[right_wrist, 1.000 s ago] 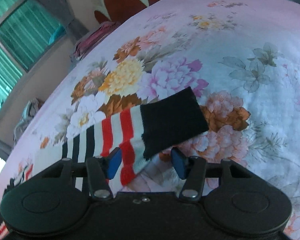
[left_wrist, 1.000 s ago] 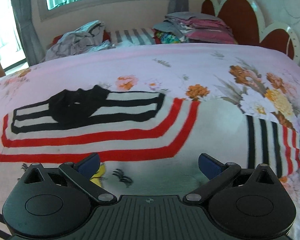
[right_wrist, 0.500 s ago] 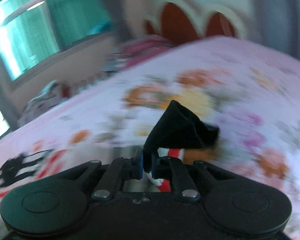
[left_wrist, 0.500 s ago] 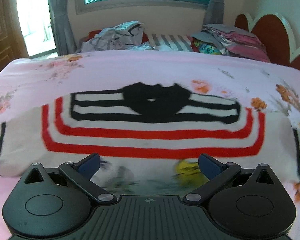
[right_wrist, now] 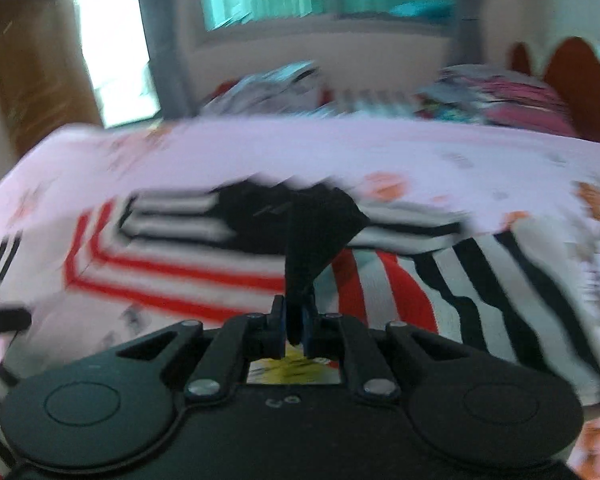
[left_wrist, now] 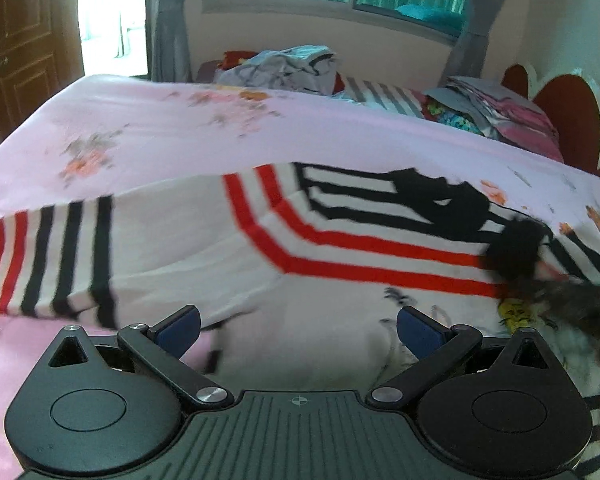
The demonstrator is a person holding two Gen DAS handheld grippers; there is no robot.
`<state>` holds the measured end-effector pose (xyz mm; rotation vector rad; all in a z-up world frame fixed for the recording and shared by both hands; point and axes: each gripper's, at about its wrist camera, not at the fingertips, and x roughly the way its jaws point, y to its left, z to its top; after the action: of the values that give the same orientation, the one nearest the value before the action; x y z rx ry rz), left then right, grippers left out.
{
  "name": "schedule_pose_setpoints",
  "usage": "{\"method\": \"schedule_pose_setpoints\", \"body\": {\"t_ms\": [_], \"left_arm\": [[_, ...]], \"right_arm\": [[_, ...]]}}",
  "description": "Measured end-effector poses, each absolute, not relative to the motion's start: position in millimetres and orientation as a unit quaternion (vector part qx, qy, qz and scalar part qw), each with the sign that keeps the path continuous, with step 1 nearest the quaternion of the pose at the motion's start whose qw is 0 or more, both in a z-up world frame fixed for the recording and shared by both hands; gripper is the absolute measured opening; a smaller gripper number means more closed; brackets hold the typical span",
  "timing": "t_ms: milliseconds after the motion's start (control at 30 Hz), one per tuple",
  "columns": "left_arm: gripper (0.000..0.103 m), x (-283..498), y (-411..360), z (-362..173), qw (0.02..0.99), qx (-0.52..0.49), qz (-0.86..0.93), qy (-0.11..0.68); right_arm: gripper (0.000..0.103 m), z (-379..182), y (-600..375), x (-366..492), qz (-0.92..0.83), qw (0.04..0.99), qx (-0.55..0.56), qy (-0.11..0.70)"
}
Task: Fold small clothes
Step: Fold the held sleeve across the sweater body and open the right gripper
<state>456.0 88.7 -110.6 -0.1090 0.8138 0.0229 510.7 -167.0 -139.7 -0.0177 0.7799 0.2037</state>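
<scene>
A small white sweater (left_wrist: 228, 256) with red and black stripes and a black collar lies spread on the pink floral bed (left_wrist: 148, 128). My left gripper (left_wrist: 298, 326) is open and empty, just above the sweater's hem near its left sleeve (left_wrist: 48, 256). My right gripper (right_wrist: 294, 318) is shut on the black cuff (right_wrist: 316, 236) of the right sleeve and holds it over the sweater's body (right_wrist: 180, 276). The striped sleeve (right_wrist: 480, 292) trails to the right. That cuff and gripper show blurred in the left wrist view (left_wrist: 520, 252).
A heap of loose clothes (left_wrist: 288, 68) and a stack of folded clothes (left_wrist: 496, 112) lie at the far side of the bed. A red and white headboard (left_wrist: 568, 108) is at the right. A wooden door (left_wrist: 20, 40) stands at the left.
My right gripper closed on the sleeve cuff, lifted it and carried it left over the sweater's body. My left gripper swung left toward the left sleeve and stayed open.
</scene>
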Motion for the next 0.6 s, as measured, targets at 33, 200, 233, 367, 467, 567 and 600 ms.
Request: {"method": "schedule_pose_setpoints", "body": {"t_ms": [33,200,233,367,467,567,600], "left_arm": [[0.103,455.3,93.3,-112.6,0.916,-0.053,0.013,0.398],[0.103,450.0,97.3,-115.4,0.916,-0.055,-0.008,0.397],[0.103,451.2,94.4,-114.9,0.917,-0.059,-0.016,0.395],[0.103,464.8,70.0,-117.1,0.913,-0.082,-0.071,0.393],[0.103,486.1,44.3,-130.6,0.897,-0.121,-0.109,0.410],[0.099,505.8,19.7,-145.1,0.887,-0.132,-0.123,0.424],[0.078,512.6,12.3,-150.0,0.886,-0.123,-0.120,0.430]], "right_arm": [[0.008,-148.4,-152.1,511.3,0.112,0.913,-0.016,0.392],[0.025,-158.5,-123.8,493.3,0.127,0.905,-0.051,0.402],[0.029,-149.9,-129.6,486.2,0.133,0.910,-0.039,0.390],[0.025,-114.7,-164.6,467.6,0.117,0.932,-0.002,0.344],[0.024,-92.5,-205.9,458.7,0.062,0.948,0.010,0.312],[0.024,-77.0,-252.0,447.1,-0.006,0.957,0.025,0.291],[0.024,-74.8,-268.5,444.0,-0.026,0.956,0.034,0.289]]}}
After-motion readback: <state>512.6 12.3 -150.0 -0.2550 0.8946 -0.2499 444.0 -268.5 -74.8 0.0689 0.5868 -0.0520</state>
